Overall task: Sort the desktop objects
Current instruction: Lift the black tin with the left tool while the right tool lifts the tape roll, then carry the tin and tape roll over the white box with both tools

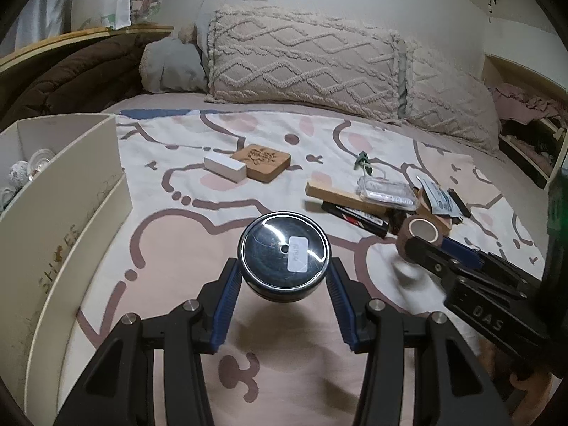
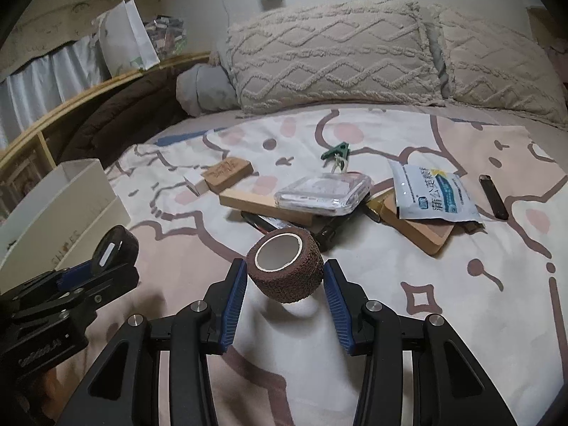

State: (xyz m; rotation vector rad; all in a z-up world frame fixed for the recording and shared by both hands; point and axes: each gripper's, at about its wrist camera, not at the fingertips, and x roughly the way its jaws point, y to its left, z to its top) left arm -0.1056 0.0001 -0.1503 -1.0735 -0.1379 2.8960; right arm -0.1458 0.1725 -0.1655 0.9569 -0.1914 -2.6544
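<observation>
- Holding one round tin [image 1: 284, 252] clear of the bed [image 1: 184, 248], the left hand-held gripper [image 1: 284, 277] pinches its sides, likely to carry it to the box [image 1: 71, 191].
- Right hand-held gripper [image 2: 285, 277] pinches one tape roll [image 2: 284, 266], lifted off the pile, probably for sorting.
- Two wooden coasters, one white block, one sachet [image 2: 433, 191], and one clear case [image 2: 323, 191] lie unsorted on the bed.

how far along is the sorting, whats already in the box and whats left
Done: a few small items sit in the white box. In hand: left gripper clamps a round tin; right gripper holds a brown tape roll. Left: wooden coaster, clear case, sachet, green clip.
</observation>
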